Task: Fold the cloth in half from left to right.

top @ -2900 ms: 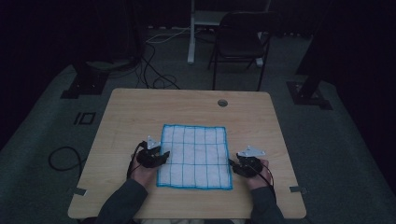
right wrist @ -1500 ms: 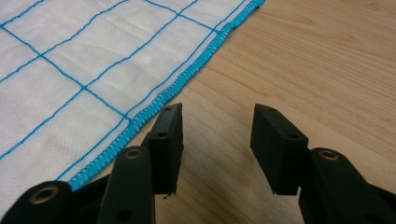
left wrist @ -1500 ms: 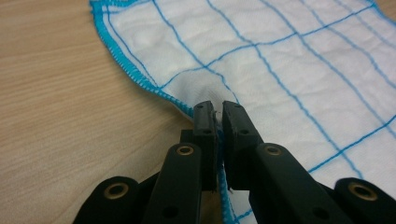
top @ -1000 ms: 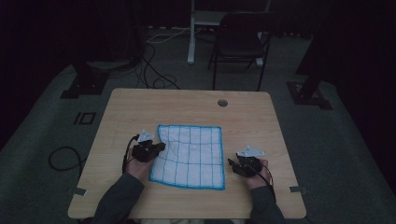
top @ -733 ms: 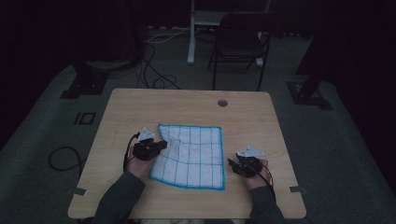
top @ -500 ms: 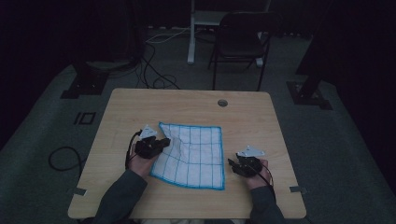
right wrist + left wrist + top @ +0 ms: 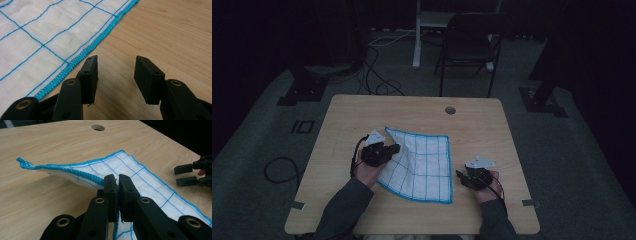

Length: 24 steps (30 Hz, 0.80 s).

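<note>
Cloth (image 7: 140, 173) edge pinched in left claw (image 7: 117, 182) – lifted off table (image 7: 492, 125), right claw (image 7: 115, 75) spread, beside hem.

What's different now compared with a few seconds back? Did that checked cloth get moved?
Yes. The left tongs, shut on the cloth's left edge, have lifted it and drawn it inward toward the middle, so the cloth, flat before, now has a raised, folding left side and a skewed outline. The right tongs stayed open on the table beside the cloth's right edge, holding nothing. The cloth's right part still lies flat.
</note>
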Each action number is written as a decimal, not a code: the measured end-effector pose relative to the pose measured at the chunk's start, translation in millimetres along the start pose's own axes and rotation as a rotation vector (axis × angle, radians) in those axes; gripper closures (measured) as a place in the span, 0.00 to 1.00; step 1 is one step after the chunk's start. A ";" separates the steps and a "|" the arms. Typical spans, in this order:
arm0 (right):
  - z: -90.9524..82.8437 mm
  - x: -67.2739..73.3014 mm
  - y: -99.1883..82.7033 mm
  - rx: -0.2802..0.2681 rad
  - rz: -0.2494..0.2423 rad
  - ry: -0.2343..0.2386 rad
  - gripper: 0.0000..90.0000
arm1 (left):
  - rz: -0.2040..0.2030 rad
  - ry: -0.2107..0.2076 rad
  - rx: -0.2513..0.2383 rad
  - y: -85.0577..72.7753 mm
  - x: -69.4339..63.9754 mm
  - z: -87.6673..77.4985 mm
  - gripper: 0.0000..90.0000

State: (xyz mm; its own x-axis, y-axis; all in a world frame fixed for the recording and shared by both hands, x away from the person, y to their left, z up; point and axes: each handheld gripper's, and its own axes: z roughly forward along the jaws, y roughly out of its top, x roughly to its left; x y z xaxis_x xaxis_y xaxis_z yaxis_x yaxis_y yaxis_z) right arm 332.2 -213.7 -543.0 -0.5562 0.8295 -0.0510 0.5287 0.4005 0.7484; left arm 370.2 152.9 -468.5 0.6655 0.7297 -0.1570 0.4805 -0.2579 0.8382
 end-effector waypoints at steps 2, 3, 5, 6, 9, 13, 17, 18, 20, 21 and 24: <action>0.0 -0.1 0.0 0.000 0.000 0.000 0.60 | 0.002 -0.005 -0.002 2.0 -1.4 0.6 0.96; 0.0 -0.2 0.0 -0.001 0.000 0.000 0.60 | 0.003 -0.007 -0.004 3.4 -2.6 1.2 0.96; -0.1 -0.2 0.0 -0.002 0.001 0.000 0.60 | 0.006 -0.010 -0.004 4.2 -3.1 1.5 0.96; -0.2 -0.3 0.0 -0.001 0.000 0.000 0.60 | 0.011 -0.016 -0.005 6.4 -5.4 2.9 0.96; -0.1 -0.3 -0.1 0.000 0.000 0.000 0.60 | 0.017 -0.024 -0.005 9.3 -8.7 4.9 0.96; -0.1 -0.3 -0.1 0.000 0.001 0.000 0.60 | 0.022 -0.039 -0.008 12.1 -13.5 8.6 0.96; 0.1 -0.1 -0.2 0.001 0.001 0.001 0.60 | 0.023 -0.045 -0.009 13.0 -15.4 10.0 0.96; 0.1 0.0 -0.2 0.002 0.000 0.001 0.60 | 0.021 -0.052 -0.011 13.9 -17.2 11.6 0.96; 0.2 0.1 -0.2 0.002 0.000 0.002 0.60 | 0.026 -0.061 -0.011 15.8 -20.0 13.8 0.96; 0.2 0.1 -0.2 0.002 0.000 0.002 0.60 | 0.026 -0.061 -0.011 15.8 -20.0 13.8 0.96; 0.4 0.0 -0.3 0.004 0.000 0.002 0.60 | 0.038 -0.072 -0.008 18.8 -23.8 16.3 0.96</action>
State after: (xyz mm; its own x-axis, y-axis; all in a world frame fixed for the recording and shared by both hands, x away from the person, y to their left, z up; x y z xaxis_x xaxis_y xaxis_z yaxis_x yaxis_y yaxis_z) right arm 332.3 -213.7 -543.4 -0.5577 0.8286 -0.0498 0.5308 0.4021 0.7460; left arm 372.7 120.4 -457.5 0.7223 0.6723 -0.1621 0.4498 -0.2787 0.8485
